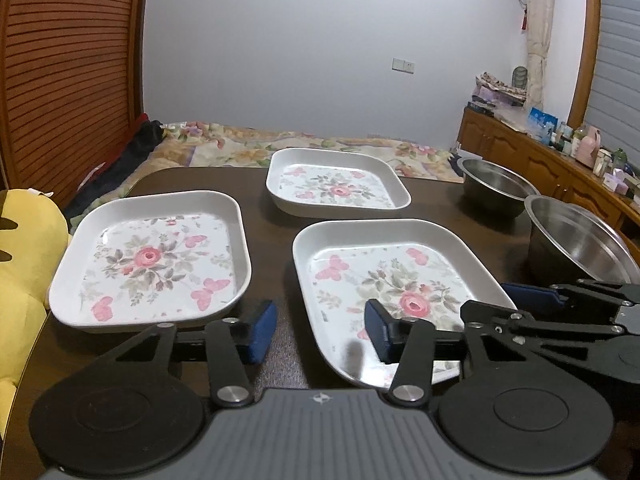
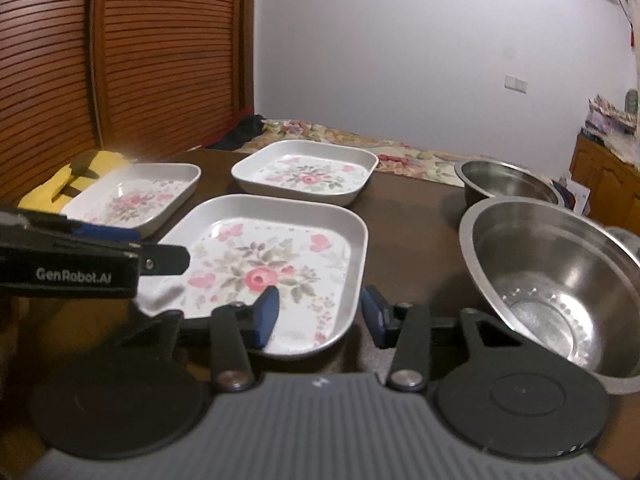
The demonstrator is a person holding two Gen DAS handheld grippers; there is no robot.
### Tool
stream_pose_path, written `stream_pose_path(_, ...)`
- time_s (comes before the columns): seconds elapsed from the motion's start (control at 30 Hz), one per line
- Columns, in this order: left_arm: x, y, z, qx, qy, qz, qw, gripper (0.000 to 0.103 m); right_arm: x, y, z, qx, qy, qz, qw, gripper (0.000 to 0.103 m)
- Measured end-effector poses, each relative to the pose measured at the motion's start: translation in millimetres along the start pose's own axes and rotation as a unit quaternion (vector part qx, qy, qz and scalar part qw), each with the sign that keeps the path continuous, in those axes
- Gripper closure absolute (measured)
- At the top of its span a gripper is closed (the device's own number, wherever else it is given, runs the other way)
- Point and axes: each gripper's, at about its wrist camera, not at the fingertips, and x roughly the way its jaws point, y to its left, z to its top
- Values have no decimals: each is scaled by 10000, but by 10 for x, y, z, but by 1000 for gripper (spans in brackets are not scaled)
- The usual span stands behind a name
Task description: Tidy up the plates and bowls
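Blue-padded fingers of the left gripper (image 1: 320, 330) fill the foreground of the left wrist view, part open and straddling the near left edge of the near plate (image 1: 400, 292). One pad lies over the plate's floor, the other over the bare table (image 1: 276, 240); neither pad presses on it. To the left sits a second plate (image 1: 152, 260), and a third plate (image 1: 338, 182) lies farther back. Two steel bowls (image 1: 576, 240) stand at the right.

From the right wrist view, the right gripper (image 2: 318, 314) straddles the near right edge of the same plate (image 2: 272, 268), also part open and gripping nothing. All three plates are rounded rectangles lying flat, face up. The near one's long axis runs from near to far, angled slightly.

By my reading, the step in hand is a two-handed pickup of the near plate. Next, both grippers must close on the rim and lift together, keeping it level, probably to stack it on another plate.
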Motion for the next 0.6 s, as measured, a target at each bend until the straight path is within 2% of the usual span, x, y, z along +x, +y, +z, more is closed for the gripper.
stream_pose_path(0.1, 26, -14, 4, 52, 16, -58, 10000, 72, 49, -47, 10, 103, 49, -2, 9999, 75)
stream_pose_path(0.23, 62, 6, -4, 6, 138, 16, 9999, 85, 92, -143, 11, 387, 133, 73, 9991, 79)
stream_pose_path(0.5, 43, -9, -18, 12, 270, 69, 9996, 87, 93, -141, -5, 458, 146, 213, 9986, 83)
stream_pose_path(0.6, -38, -19, -36, 21, 210, 81, 9997, 87, 63, -163, -10, 479, 154, 255, 9984, 84)
